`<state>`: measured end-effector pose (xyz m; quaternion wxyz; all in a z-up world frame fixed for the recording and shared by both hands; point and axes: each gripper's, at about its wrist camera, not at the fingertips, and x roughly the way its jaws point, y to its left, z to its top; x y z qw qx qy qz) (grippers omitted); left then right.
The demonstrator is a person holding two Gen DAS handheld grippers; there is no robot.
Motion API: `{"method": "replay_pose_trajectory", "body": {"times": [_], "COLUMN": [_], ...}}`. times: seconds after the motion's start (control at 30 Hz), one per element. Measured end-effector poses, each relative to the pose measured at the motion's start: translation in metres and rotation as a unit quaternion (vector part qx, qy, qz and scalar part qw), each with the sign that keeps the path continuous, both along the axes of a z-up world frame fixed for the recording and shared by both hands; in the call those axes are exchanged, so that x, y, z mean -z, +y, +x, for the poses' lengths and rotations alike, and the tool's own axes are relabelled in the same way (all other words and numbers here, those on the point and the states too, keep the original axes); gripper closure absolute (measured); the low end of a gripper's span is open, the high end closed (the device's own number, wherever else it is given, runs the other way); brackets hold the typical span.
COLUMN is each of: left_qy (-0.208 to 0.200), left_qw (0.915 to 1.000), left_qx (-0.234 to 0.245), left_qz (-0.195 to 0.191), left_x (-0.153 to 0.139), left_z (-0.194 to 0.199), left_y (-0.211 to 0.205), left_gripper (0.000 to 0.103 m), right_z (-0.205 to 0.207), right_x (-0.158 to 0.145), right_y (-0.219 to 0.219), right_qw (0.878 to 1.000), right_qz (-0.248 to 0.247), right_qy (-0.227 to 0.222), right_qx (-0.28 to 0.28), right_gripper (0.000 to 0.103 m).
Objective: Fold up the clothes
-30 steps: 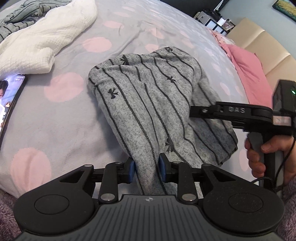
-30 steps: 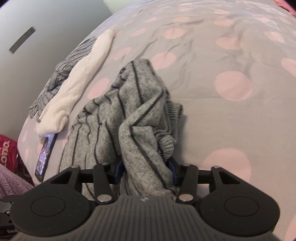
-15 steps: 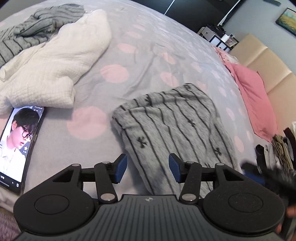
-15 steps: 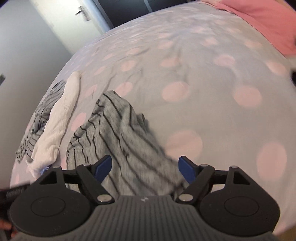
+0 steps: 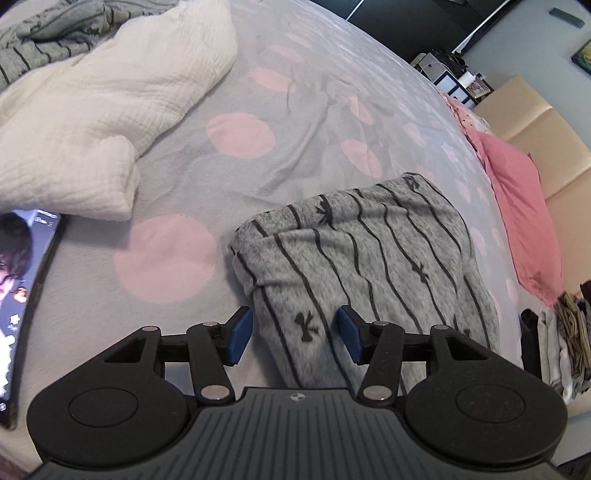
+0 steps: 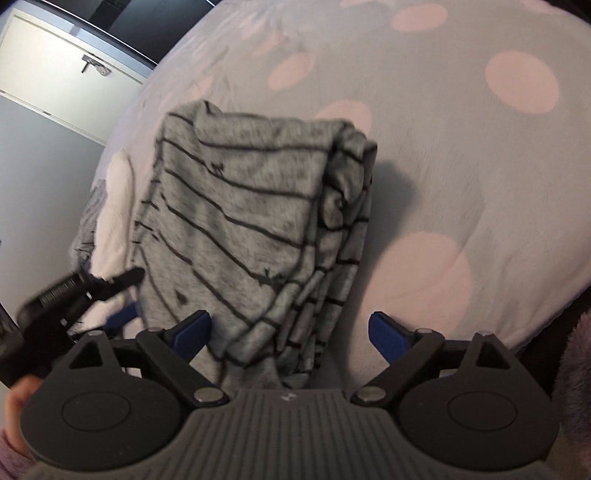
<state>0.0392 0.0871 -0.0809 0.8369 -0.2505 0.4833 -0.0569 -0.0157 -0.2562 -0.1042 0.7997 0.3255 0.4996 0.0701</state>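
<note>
A grey garment with thin black stripes lies folded on the grey bedspread with pink dots. My left gripper stands open, its blue pads either side of the garment's near edge without pinching it. In the right wrist view the same folded garment lies ahead, its layered edge to the right. My right gripper is wide open over the garment's near corner. The left gripper shows at the left edge of that view.
A white crinkled cloth and a grey striped garment lie at the far left. A phone with a lit screen rests at the bed's left edge. A pink pillow and a stack of folded clothes are on the right.
Both grippers let go of the striped garment, which now lies folded on the bed. Both pulled back, then closed in low around its near edge, jaws open.
</note>
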Motion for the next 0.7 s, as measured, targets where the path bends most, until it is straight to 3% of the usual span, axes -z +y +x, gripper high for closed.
{"method": "replay_pose_trajectory", "body": {"times": [0.17,0.3,0.43,0.5,0.7], "left_qy": [0.002,-0.008,-0.018,-0.020,-0.017], "left_qw": [0.9997,0.9998,0.9998,0.9997,0.9992], "left_qx": [-0.012,-0.008,-0.001,0.001,0.034], "left_qz": [-0.023,-0.019,-0.012,-0.011,0.011], "left_x": [0.017,0.020,0.016,0.011,-0.009], "left_z": [0.011,0.013,0.011,0.005,-0.023], "left_y": [0.003,-0.001,-0.004,-0.005,-0.024], "left_gripper": [0.052,0.056,0.072,0.075,0.080], "right_z": [0.007,0.015,0.019,0.021,0.032], "right_x": [0.011,0.016,0.007,0.003,-0.021], "right_y": [0.009,0.013,0.003,-0.002,-0.025], "right_qw": [1.000,0.999,0.999,0.999,0.999], "right_qz": [0.007,0.018,0.024,0.028,0.011], "right_qy": [-0.014,-0.032,-0.029,-0.027,-0.019], "right_qx": [-0.003,-0.014,-0.017,-0.019,-0.036], "right_gripper": [0.010,0.034,0.054,0.065,0.070]}}
